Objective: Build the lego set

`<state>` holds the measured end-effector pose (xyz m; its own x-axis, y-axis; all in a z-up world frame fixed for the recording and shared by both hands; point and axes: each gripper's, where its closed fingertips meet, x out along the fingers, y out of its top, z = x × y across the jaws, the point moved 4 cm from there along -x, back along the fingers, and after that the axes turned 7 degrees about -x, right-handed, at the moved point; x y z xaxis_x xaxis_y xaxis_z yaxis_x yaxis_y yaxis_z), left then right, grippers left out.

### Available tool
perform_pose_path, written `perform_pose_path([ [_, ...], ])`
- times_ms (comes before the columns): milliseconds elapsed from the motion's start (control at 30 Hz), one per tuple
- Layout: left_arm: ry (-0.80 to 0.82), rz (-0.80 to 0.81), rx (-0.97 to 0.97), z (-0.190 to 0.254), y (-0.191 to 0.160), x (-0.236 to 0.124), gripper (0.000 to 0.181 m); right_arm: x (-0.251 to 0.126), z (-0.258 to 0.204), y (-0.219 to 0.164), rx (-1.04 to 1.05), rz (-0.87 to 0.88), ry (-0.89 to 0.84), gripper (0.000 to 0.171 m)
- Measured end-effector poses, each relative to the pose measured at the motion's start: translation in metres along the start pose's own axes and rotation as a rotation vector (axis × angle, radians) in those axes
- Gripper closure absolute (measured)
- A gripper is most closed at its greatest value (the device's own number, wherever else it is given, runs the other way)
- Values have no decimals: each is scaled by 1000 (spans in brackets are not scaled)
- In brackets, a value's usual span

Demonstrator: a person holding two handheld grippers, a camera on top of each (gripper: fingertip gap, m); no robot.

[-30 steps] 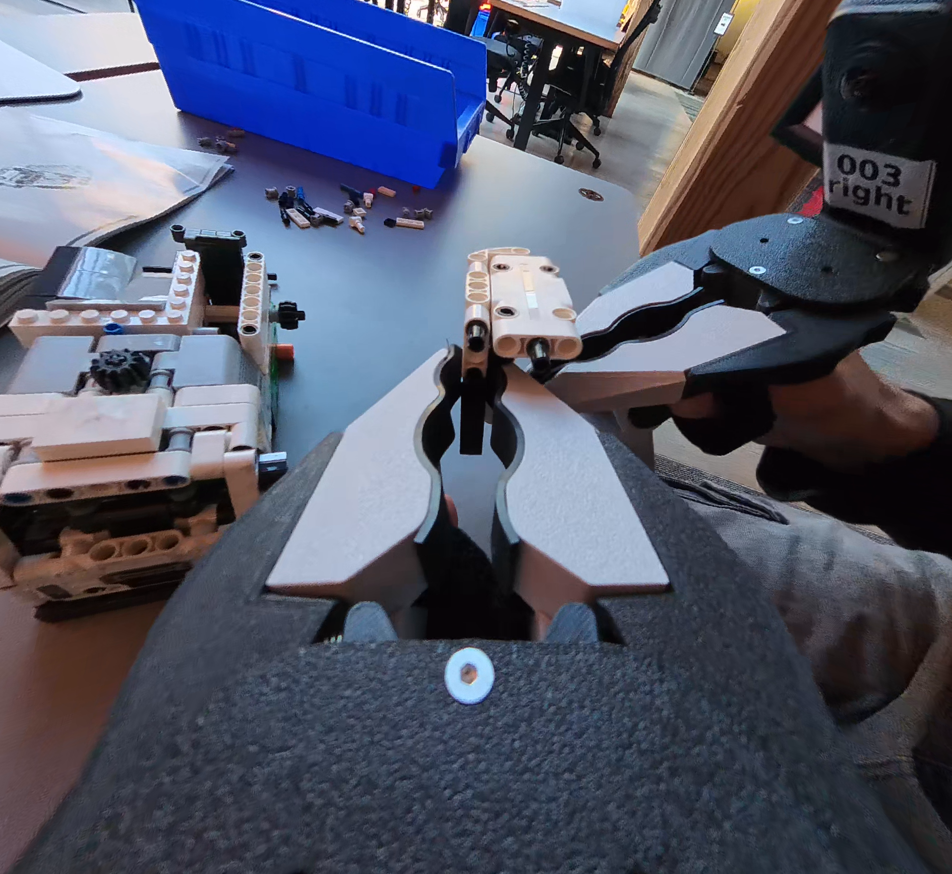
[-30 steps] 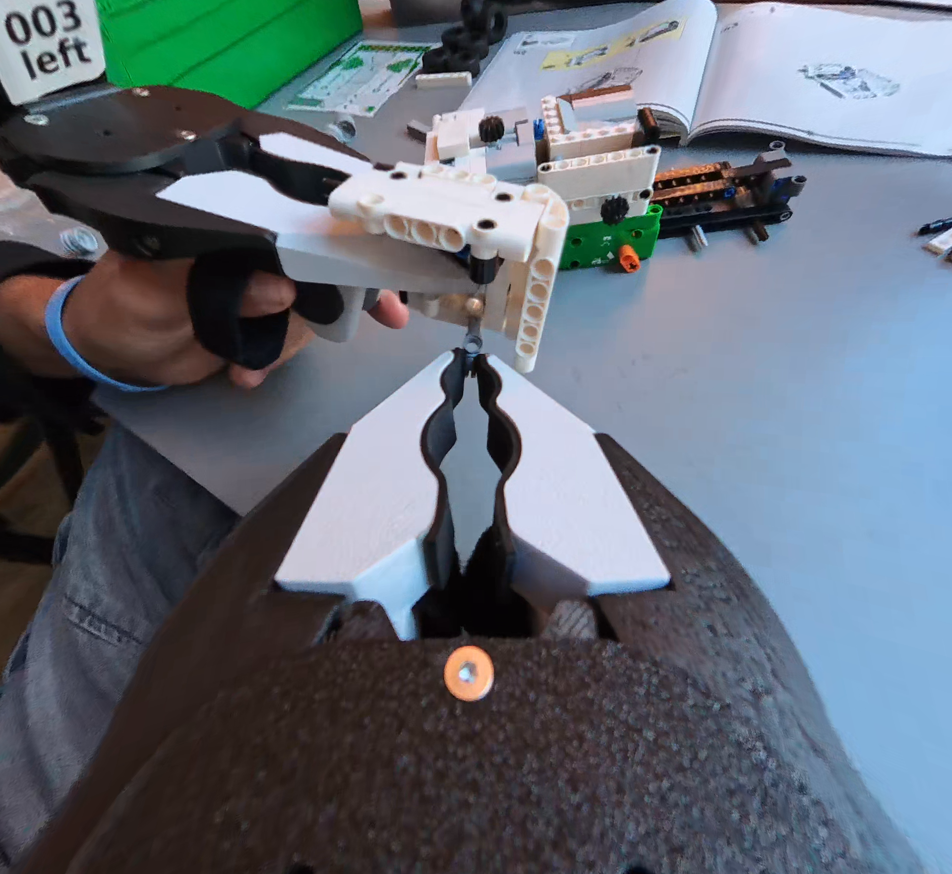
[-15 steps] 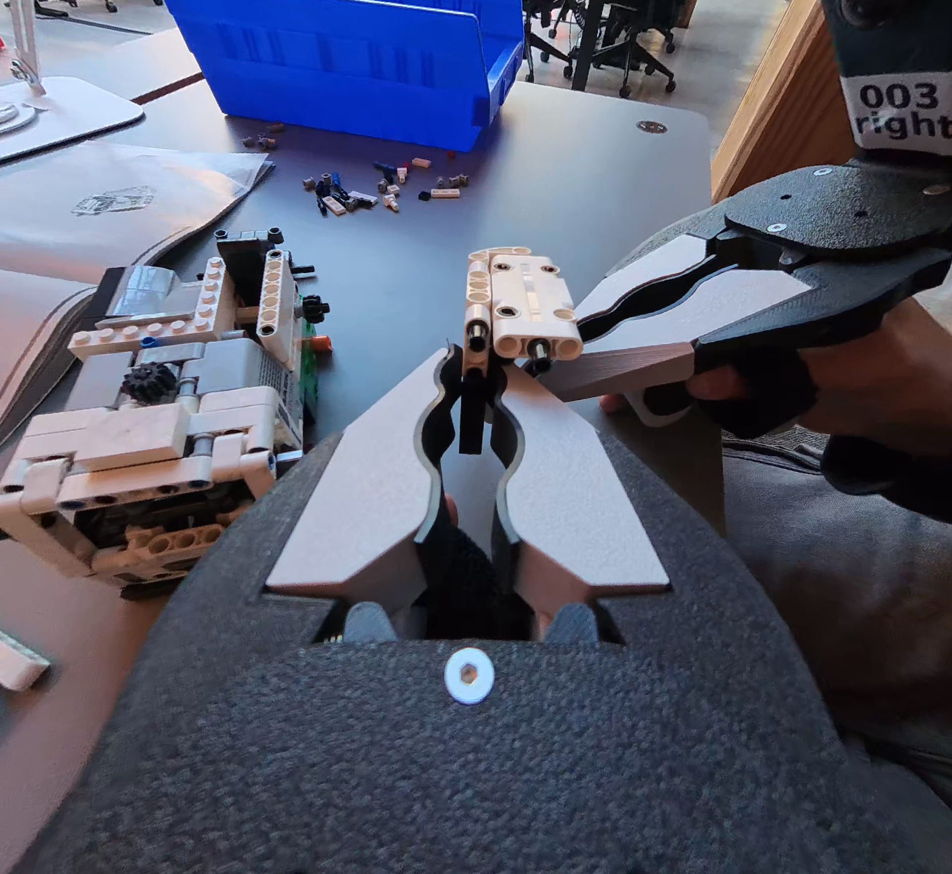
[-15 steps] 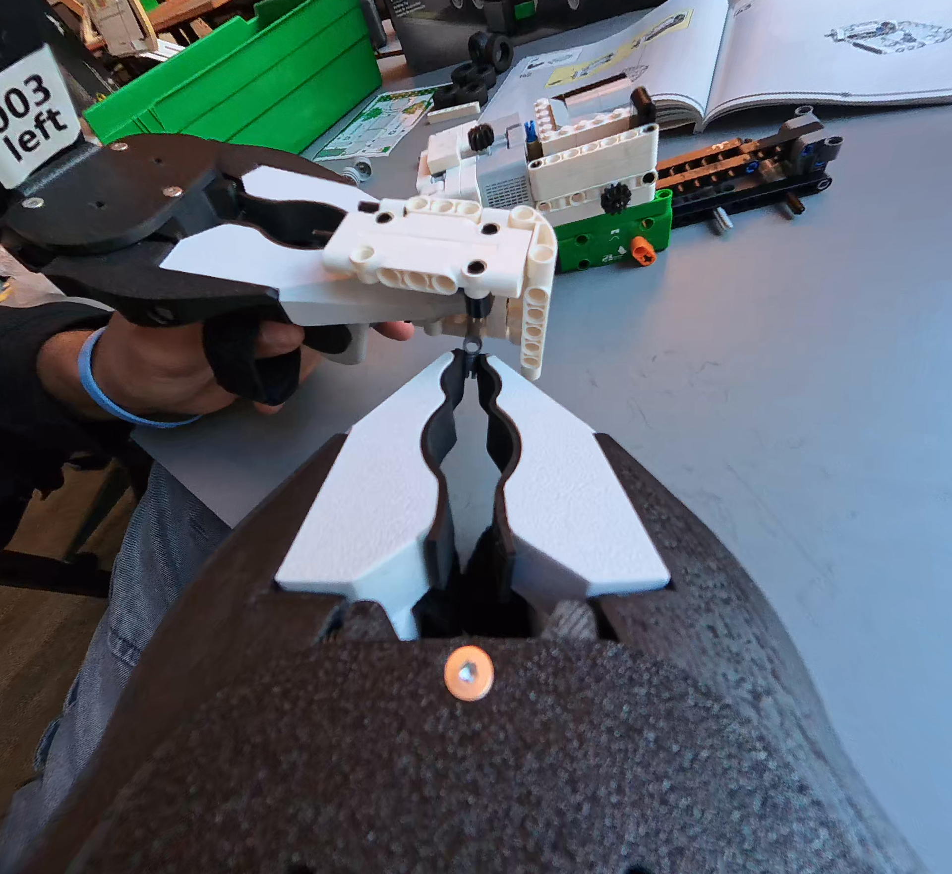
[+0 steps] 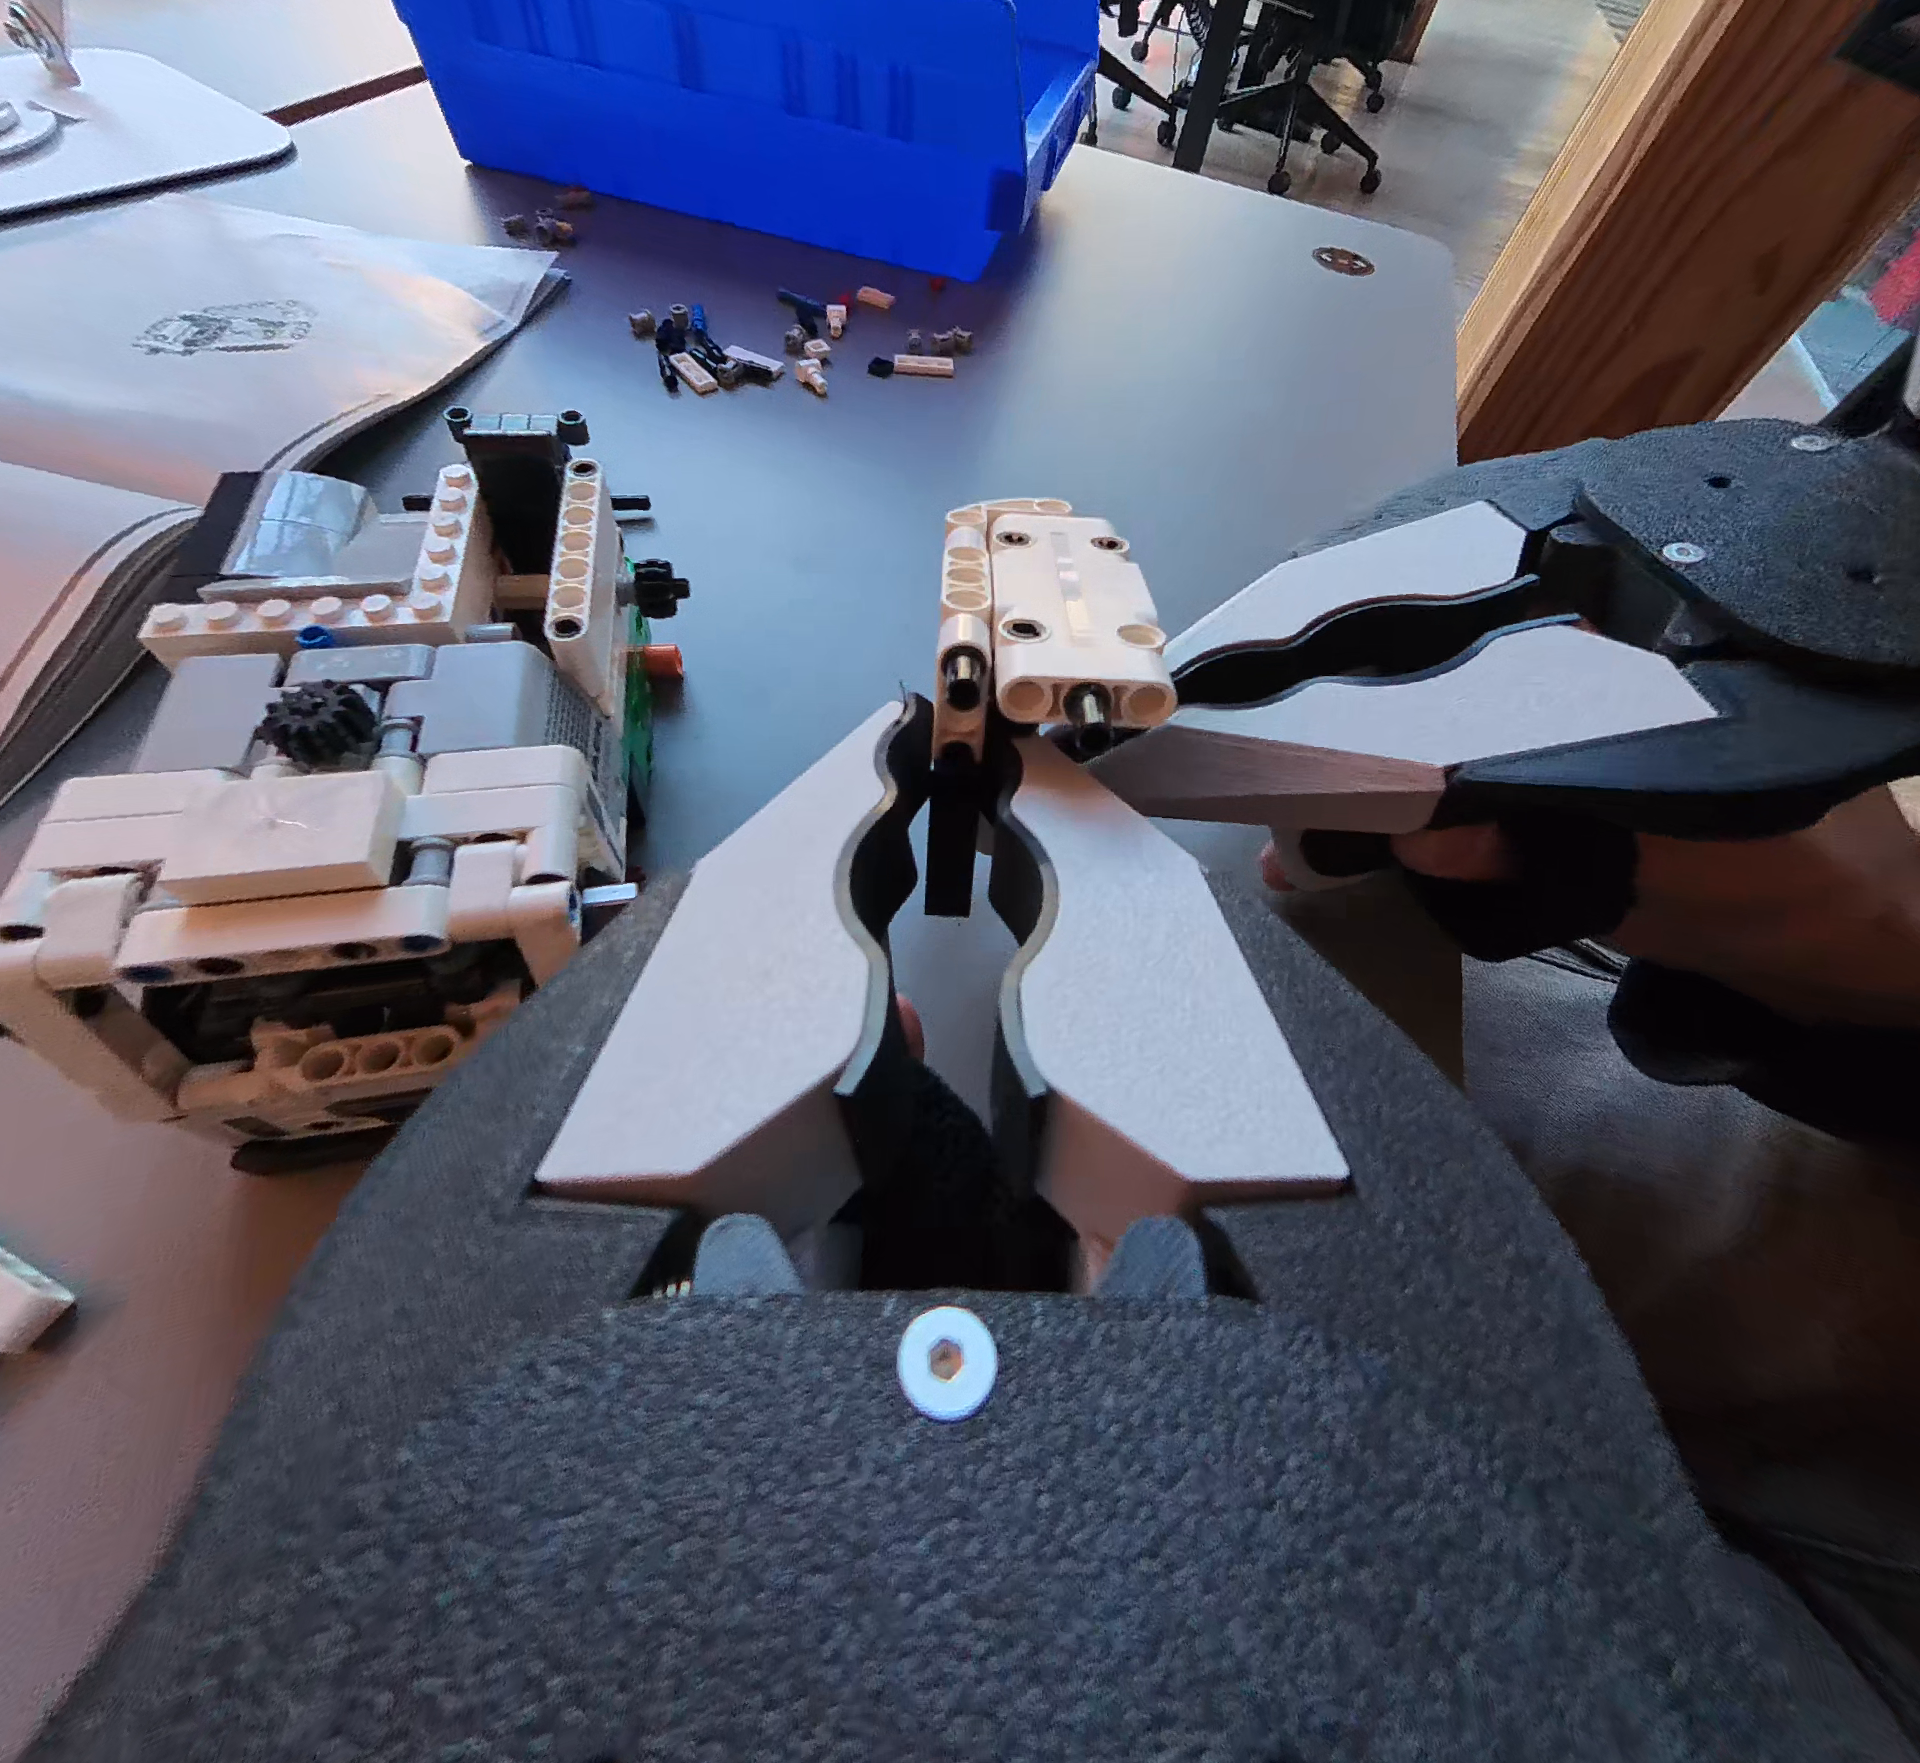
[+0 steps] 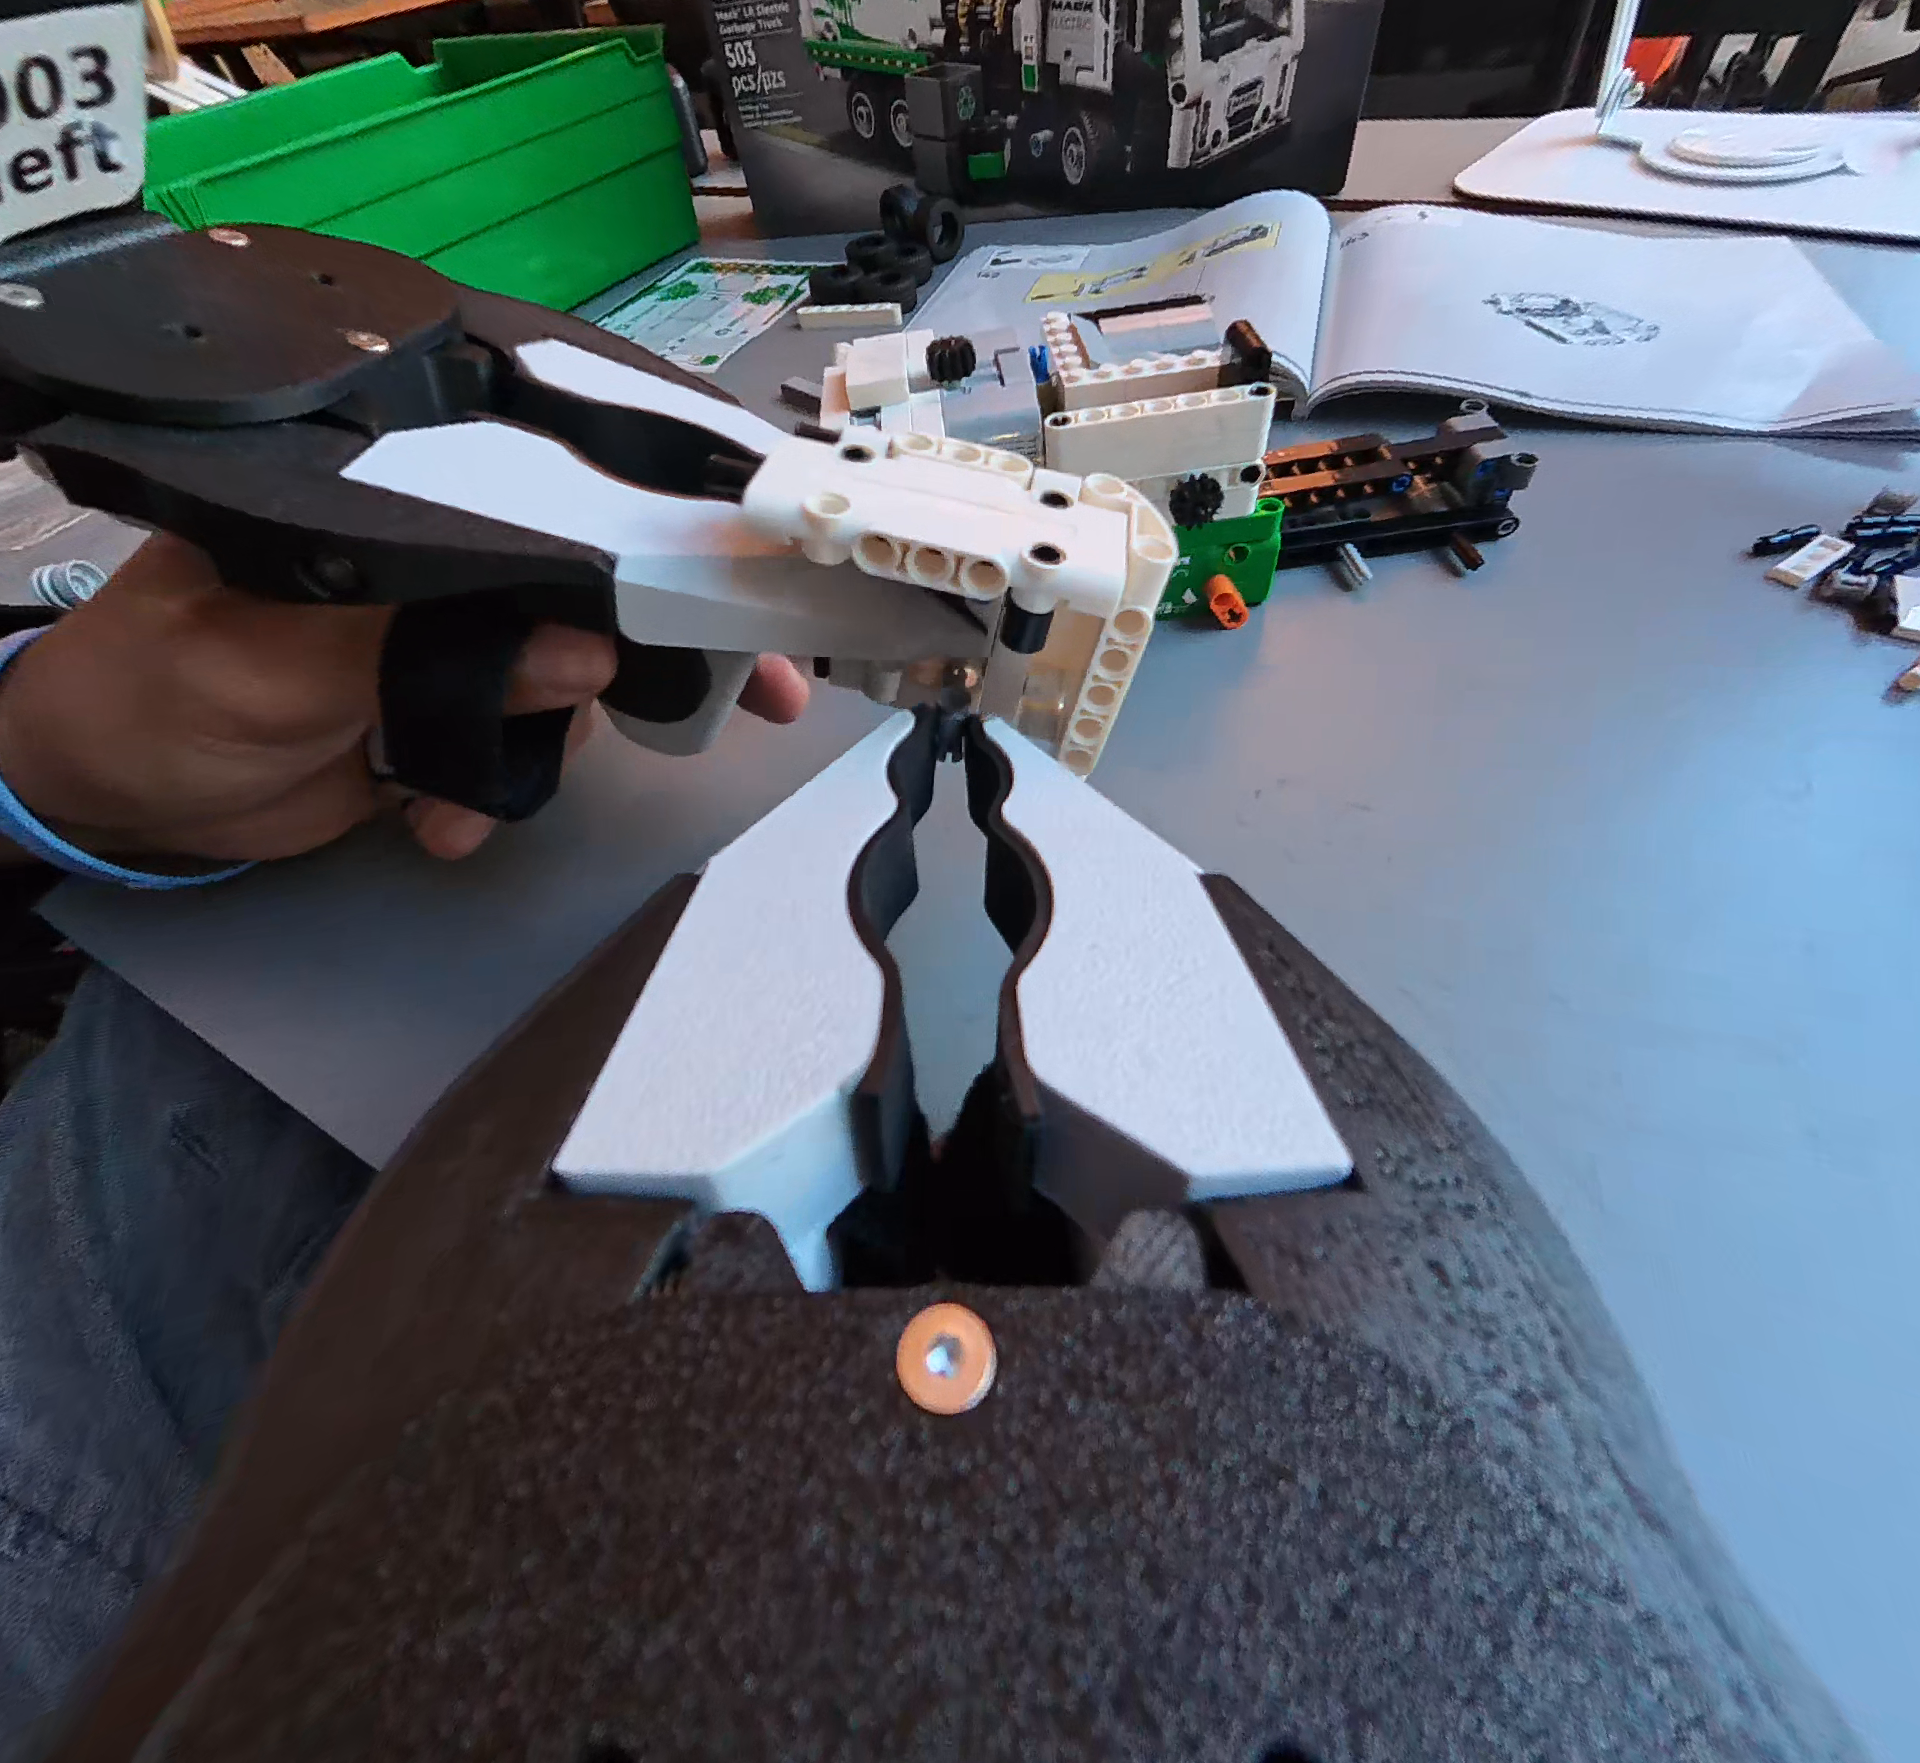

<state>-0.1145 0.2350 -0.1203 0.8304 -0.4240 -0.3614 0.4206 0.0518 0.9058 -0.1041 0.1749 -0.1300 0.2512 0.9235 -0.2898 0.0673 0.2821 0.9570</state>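
Left wrist view showed the white sub-assembly [image 5: 1049, 617] at frame centre, pinched by the left gripper [image 5: 951, 757] fingers, while the right gripper [image 6: 940, 726] fingers were closed narrow on its small black pin [image 6: 948, 711]. The truck chassis [image 5: 312, 778], centre left on the worktop [image 5: 1195, 383], was partly built; loose parts [image 5: 800, 347] remained. Since the earlier frame, the grips were unchanged and the views shifted.

A white label [image 6: 62, 118] printed with black characters sits on the black housing of the left gripper [image 6: 971, 622], at the upper left of the right wrist view. Behind, a dark product box [image 6: 1039, 20] carries a red brand logo, white numerals and small print beside a truck picture. On the surface [image 6: 1455, 830], an open booklet [image 6: 1558, 311] and a green-and-white leaflet [image 6: 707, 321] bear print too small to read.
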Motion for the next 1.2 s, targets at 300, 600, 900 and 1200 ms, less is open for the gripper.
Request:
perform_pose_path([
  [300, -16, -15, -36, 0, -2, 1, 174, 3, -1, 3, 55, 11, 20, 166],
  [600, -138, -10, -275, -5, -1, -2, 174, -10, 0, 14, -37, 64, -2, 167],
  [900, -250, 11, -441, -5, 0, -3, 174, -7, -7, 10, -208, 63, -102, 167],
  [1200, -248, 0, -481, -8, -2, -2, 174, -3, -9, 7, -308, 12, -146, 166],
])
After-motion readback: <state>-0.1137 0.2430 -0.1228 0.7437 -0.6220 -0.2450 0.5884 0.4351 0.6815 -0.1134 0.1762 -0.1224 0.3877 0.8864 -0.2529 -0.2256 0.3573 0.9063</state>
